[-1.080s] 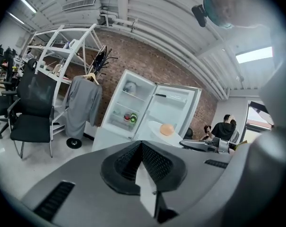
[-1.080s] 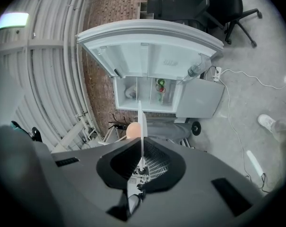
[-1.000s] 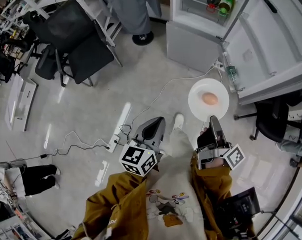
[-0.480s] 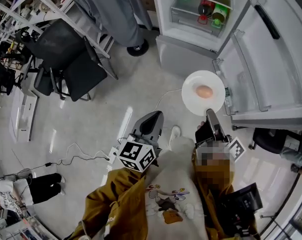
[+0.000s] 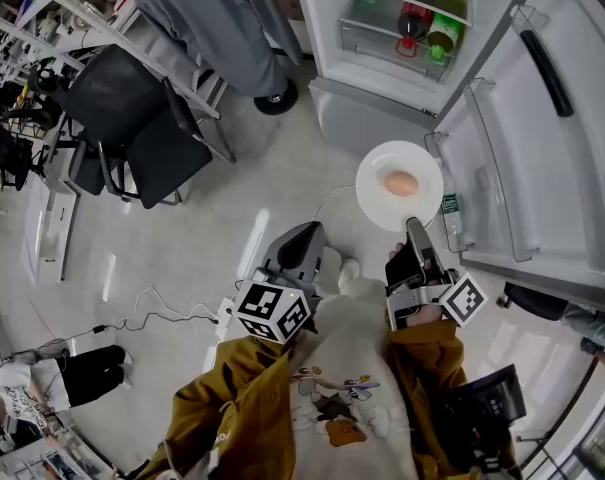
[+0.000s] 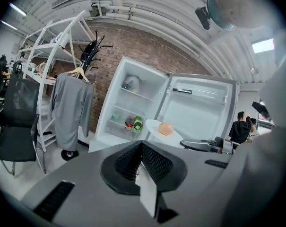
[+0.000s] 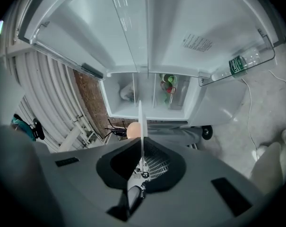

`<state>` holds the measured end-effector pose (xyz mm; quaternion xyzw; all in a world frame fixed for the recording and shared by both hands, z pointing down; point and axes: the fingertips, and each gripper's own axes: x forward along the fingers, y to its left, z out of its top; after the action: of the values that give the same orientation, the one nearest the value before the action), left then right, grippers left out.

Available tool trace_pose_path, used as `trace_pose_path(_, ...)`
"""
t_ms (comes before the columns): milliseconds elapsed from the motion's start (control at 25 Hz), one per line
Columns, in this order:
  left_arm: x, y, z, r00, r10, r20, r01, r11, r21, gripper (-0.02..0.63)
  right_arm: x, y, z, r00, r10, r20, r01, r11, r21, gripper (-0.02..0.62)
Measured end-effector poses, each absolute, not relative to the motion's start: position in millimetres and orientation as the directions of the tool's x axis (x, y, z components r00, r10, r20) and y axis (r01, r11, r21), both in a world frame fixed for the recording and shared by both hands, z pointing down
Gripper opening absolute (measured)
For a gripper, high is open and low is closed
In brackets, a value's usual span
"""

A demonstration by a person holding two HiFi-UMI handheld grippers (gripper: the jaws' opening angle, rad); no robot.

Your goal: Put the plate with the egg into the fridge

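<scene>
Plate and egg before the open fridge

The right gripper is clamped on the near rim of the white plate, egg at its middle, in the air before the fridge — whose top is cut off in the head view. In the right gripper view the plate is only a thin edge, half hiding the egg. The left gripper — jaws together, empty — hangs alongside.

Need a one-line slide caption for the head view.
Right gripper holds a white plate with an egg before the open fridge; left gripper shut, empty.
</scene>
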<state>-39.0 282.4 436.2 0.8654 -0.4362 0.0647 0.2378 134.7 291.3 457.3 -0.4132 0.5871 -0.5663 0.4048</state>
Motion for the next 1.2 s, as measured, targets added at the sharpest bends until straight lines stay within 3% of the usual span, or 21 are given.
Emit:
trace_pose_path(640,-19,175,454,0.676,-0.673,0.302,-0.730,-0.554,0.400,0.008,139,200,470,-0.297,-0.955,0.014,-0.038,-0.003,-0.999,0.020)
trace_pose_path(1200,-55,14,438,0.735,-0.614,0.287,-0.674,-0.616,0.408,0.008,109,52,459,-0.203,-0.979,0.015,-0.023,-0.011,-1.000,0.020)
